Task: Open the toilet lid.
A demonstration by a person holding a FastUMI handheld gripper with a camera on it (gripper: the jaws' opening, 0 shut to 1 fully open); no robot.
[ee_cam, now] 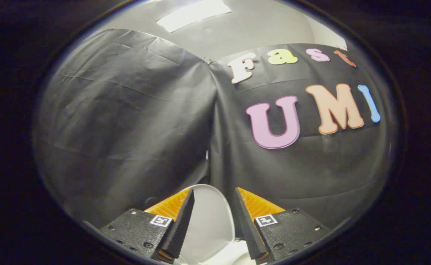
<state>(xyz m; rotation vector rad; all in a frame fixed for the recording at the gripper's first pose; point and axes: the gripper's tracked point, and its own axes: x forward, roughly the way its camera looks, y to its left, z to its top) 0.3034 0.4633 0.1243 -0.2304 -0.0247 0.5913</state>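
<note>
The white toilet lid point(208, 221) shows as a rounded oval between my two fingers, and its curved top edge reaches about level with the fingertips. It looks raised and tilted back toward the black booth wall. A brighter white part of the toilet point(234, 254) lies below it, near the base of the right finger. My gripper point(214, 189) is open, its fingers standing wide apart on either side of the lid. The left finger point(180, 224) covers the lid's left edge. The lid's right edge runs close to the right finger point(246, 224); I cannot tell whether they touch.
Black cloth walls point(127, 121) meet in a corner straight ahead, just beyond the toilet. Above them are a pale ceiling and a bright ceiling light point(193, 13).
</note>
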